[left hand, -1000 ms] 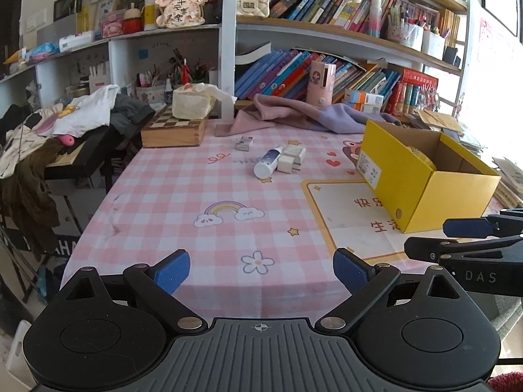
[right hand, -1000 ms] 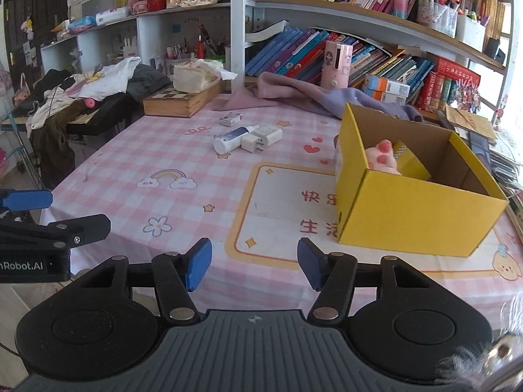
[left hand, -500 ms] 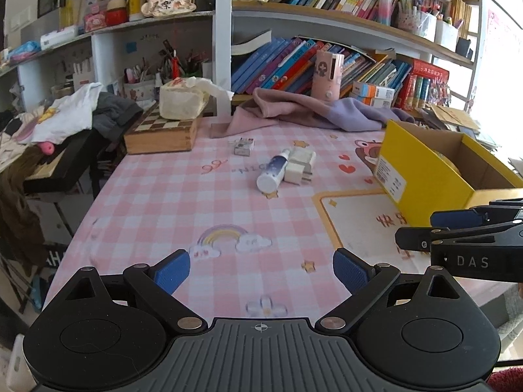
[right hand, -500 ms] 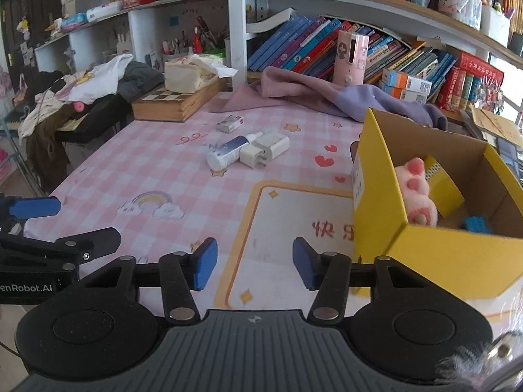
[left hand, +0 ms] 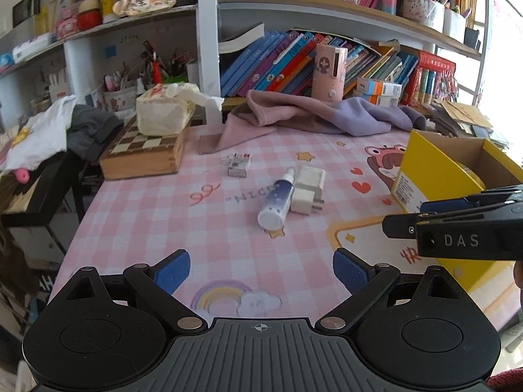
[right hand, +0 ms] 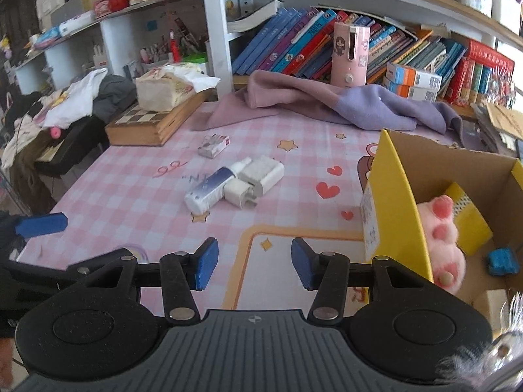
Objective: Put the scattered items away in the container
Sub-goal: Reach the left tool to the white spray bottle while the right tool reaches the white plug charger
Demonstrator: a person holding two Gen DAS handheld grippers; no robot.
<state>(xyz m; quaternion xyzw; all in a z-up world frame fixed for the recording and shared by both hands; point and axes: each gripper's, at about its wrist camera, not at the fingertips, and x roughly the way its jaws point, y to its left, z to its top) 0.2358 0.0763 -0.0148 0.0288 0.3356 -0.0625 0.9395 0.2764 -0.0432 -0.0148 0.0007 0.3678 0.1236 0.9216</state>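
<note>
- The left tongs [left hand: 260,269] hang over the near part of the desk [left hand: 157,209], their blue pads spread wide with only the pink checked cloth between them.
- The right tongs [right hand: 251,263] are narrower but still parted; their jaws have just been closing a little, and nothing sits between them.
- Three loose things lie together in the middle of the desk: a small spray bottle [left hand: 276,197] on its side, a white charger plug [left hand: 307,189] touching it, and, from the right wrist view, a second white adapter [right hand: 261,173] against the bottle's nozzle end.
- A little way behind them lies a small printed box [left hand: 240,165], apart from the cluster.
- The yellow cardboard box [right hand: 395,209] stands open at the right side of the desk, well apart from the bottle.
- Inside it I can see a pink plush paw [right hand: 441,245], a yellow packet [right hand: 467,222] and a small blue item [right hand: 503,261] on the bottom.
- At the far edge lie a pink and lilac cloth [left hand: 313,117] and a wooden chessboard case [left hand: 143,153] with a tissue pack [left hand: 163,111] on top.
</note>
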